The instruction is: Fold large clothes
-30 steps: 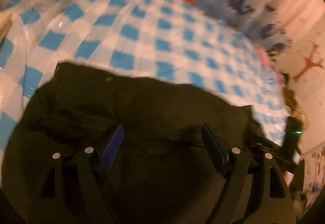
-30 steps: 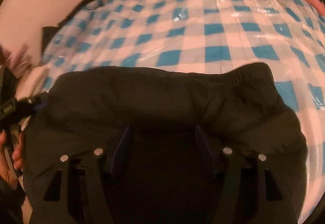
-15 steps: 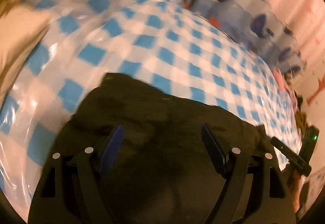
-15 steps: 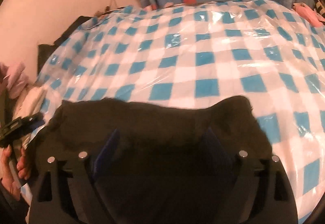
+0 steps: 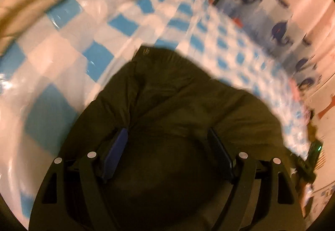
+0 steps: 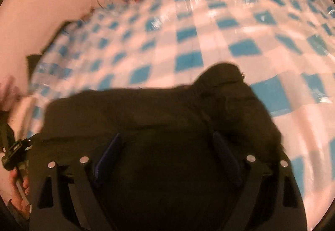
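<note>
Dark garment bunched on the near edge of the checked bed. Left tool and right tool both spread apart over it, gripping nothing.

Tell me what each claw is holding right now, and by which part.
Nothing is held. The left claw and right claw both stand open over the dark garment, pads clear of the cloth.
</note>
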